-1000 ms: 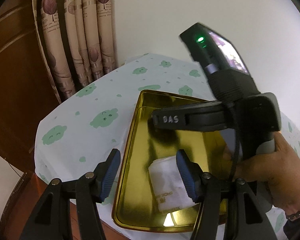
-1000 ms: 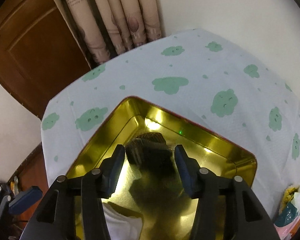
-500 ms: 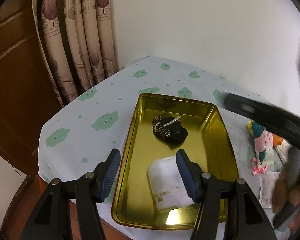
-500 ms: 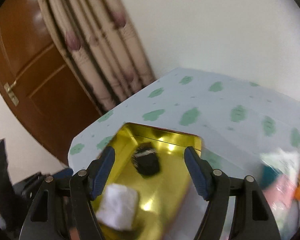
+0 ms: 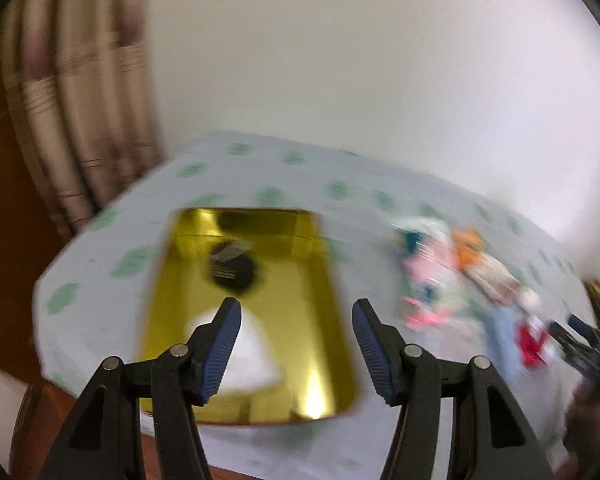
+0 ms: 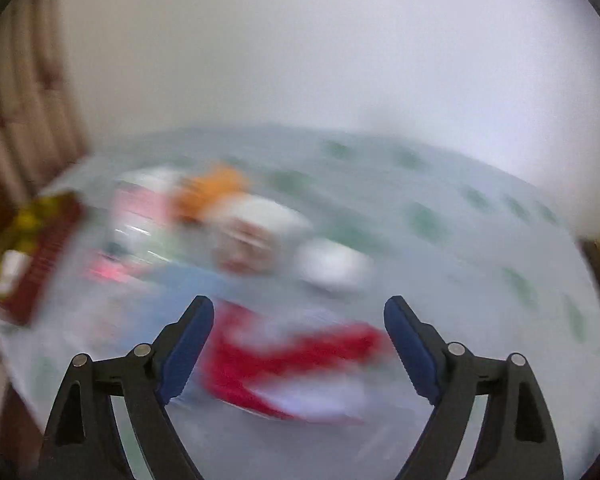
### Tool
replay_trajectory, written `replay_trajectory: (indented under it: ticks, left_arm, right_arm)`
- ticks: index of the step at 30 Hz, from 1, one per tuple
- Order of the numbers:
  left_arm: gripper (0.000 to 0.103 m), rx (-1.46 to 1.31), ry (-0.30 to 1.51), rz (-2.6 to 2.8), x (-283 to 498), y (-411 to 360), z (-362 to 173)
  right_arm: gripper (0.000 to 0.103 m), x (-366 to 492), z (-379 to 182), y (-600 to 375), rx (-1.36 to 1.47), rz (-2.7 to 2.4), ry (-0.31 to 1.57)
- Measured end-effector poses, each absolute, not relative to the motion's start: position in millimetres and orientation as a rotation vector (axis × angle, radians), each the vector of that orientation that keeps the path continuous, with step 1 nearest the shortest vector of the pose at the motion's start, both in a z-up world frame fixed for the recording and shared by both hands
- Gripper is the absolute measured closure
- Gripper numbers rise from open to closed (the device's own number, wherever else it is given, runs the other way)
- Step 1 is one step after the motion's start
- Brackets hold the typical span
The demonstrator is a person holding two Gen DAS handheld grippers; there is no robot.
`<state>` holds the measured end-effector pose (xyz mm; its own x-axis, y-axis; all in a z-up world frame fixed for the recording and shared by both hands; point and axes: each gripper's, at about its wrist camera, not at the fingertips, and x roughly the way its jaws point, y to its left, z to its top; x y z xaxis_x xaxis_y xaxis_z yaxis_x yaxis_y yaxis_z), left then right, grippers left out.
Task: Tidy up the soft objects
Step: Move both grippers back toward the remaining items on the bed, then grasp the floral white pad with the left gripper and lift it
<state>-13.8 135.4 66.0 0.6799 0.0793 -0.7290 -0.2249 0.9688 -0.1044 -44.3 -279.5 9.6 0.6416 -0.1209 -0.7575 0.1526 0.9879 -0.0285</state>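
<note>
Both views are motion-blurred. A gold tray [image 5: 320,320] on the cloud-print tablecloth holds a dark bundle [image 5: 232,270] and a white folded cloth [image 5: 252,356]. My left gripper [image 5: 296,344] is open and empty above the tray's near end. A pile of soft items [image 5: 452,276] lies right of the tray. My right gripper [image 6: 298,344] is open and empty just above a red and white item [image 6: 292,364], with a blue item [image 6: 176,292], a pink item [image 6: 140,204], an orange item [image 6: 208,192] and a white one [image 6: 332,268] beyond. The tray shows at the far left of the right wrist view [image 6: 24,248].
The round table [image 5: 380,208] stands against a white wall. Curtains [image 5: 76,112] and a brown wooden door [image 5: 4,208] are at the left. The table's near edge [image 5: 100,400] lies just below the tray. The right gripper's body shows at the left wrist view's right edge [image 5: 584,348].
The right gripper left the dark bundle in the tray, opened wider and swung right over the pile of soft items. The left gripper's view has swung to the right.
</note>
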Motion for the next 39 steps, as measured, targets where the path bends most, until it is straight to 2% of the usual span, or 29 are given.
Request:
replay_trajectory:
  ticks: [5,8,10,16,20,28,35,37,39]
  left_arm:
    - [0.044,-0.163,0.903,-0.063,5,65,49]
    - [0.044,-0.168,0.978,-0.14,24,40,30]
    - [0.044,-0.173,1.033,-0.184,39,28,15]
    - [0.044,-0.204,1.159,-0.311,71,4,-23]
    - [0.044,-0.226,1.221,-0.351,89,-1,-44]
    - [0.043,-0.164,1.219,-0.309,106,-3,-52]
    - [0.042,0.05,1.26,-0.219,100,-29,-52]
    - [0.036,0.038,1.25,-0.206,99,-26,-53]
    - [0.035,-0.004,1.232,-0.211,99,-18,-52]
  right_arm:
    - [0.018,-84,-20,-356,0.153,-0.317,0.904]
    - [0.017,-91,-17,-357,0.194,-0.284,0.864]
    - [0.012,-90,-17,-351,0.169,-0.262,0.854]
    - [0.012,-93,-19,-340,0.114,-0.211,0.841]
    - [0.012,-96,-21,-348,0.181,-0.183,0.841]
    - [0.012,-92,-23,-347,0.184,-0.15,0.854]
    - [0.012,-88,-26,-349,0.198,-0.122,0.88]
    - [0.012,-87,-26,-348,0.195,-0.119,0.881]
    - [0.012,-87,-26,-348,0.195,-0.117,0.883]
